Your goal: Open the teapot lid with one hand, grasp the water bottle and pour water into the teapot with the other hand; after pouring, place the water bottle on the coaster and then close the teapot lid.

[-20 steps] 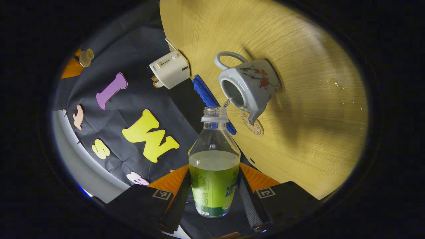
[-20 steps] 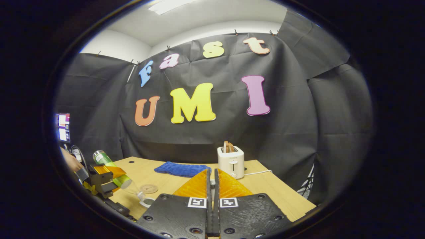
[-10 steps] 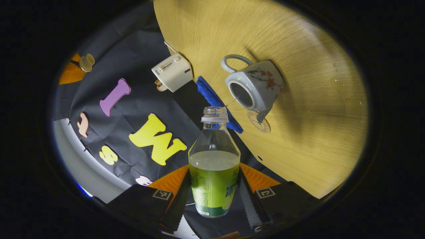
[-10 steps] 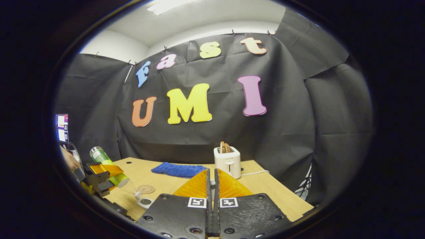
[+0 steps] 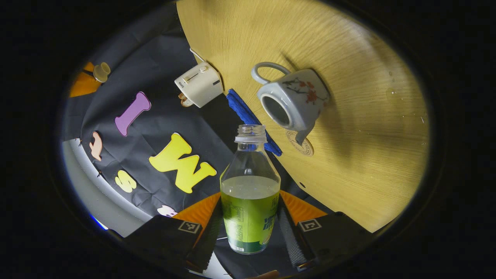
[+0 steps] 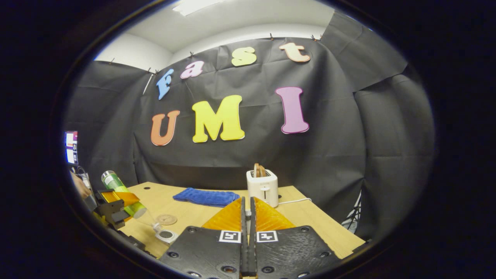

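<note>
Left gripper (image 5: 250, 226): clamped on the bottle (image 5: 250, 193), one finger on each side of the labelled body, tilted with its open neck toward the teapot (image 5: 290, 99).
Right gripper (image 6: 248, 240): fingers together, raised over the near side of the table (image 6: 310, 217); in the left gripper view its tip carries a small pale lid (image 5: 101, 71).
Teapot: on the table, mouth open, spout next to the coaster (image 5: 300, 143).
Bottle: uncapped, partly filled; no stream shows at the neck.
Other things: blue cloth (image 6: 205, 196) and toaster (image 6: 262, 187) at the far side.
Done: lid off, bottle grasped; pouring looks finished or nearly so.
Left: stand the bottle on the coaster, then put the lid back.
</note>
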`<state>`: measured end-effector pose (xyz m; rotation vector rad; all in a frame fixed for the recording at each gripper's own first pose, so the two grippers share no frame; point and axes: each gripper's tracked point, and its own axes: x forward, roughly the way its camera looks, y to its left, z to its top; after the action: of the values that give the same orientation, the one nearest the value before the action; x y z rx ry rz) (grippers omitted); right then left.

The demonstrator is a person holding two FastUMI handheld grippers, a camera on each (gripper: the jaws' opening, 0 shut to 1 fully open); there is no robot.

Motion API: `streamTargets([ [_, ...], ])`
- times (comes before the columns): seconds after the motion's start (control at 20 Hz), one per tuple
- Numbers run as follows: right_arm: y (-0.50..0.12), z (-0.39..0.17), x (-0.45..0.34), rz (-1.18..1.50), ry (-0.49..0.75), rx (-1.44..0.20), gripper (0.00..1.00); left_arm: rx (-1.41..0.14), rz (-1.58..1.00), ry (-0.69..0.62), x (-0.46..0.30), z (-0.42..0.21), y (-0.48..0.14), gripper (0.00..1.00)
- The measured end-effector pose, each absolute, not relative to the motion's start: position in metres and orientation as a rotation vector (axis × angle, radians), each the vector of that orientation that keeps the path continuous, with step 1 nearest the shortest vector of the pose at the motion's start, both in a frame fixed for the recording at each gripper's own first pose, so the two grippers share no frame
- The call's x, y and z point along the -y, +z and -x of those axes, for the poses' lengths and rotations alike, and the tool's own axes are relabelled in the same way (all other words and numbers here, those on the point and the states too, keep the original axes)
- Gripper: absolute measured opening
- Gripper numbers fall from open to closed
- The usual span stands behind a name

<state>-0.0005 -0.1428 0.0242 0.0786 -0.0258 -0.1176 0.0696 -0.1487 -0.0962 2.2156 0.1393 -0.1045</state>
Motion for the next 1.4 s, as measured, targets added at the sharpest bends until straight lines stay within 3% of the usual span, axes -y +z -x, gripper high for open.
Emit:
streamTargets([
  [0.85,0.019,-0.004,0.14,-0.06,-0.129,0.014,0.0,-0.068,-2.016,-0.112,0.143,-0.066,-0.1,0.77],
  [1.05,0.02,-0.003,0.143,-0.052,-0.142,0.015,0.0,-0.058,-1.742,-0.135,0.149,-0.062,-0.098,0.72],
  [1.1,0.021,-0.003,0.144,-0.053,-0.148,0.02,0.0,-0.055,-1.663,-0.139,0.151,-0.063,-0.097,0.76],
  [1.3,0.023,-0.001,0.141,-0.042,-0.153,0.027,0.0,-0.086,-1.32,-0.095,0.141,-0.067,-0.089,0.76],
  [1.35,0.024,-0.001,0.141,-0.037,-0.155,0.029,0.0,-0.099,-1.229,-0.088,0.14,-0.068,-0.088,0.72],
  [1.4,0.024,-0.001,0.139,-0.033,-0.154,0.031,0.0,-0.118,-1.153,-0.086,0.137,-0.068,-0.087,0.76],
])
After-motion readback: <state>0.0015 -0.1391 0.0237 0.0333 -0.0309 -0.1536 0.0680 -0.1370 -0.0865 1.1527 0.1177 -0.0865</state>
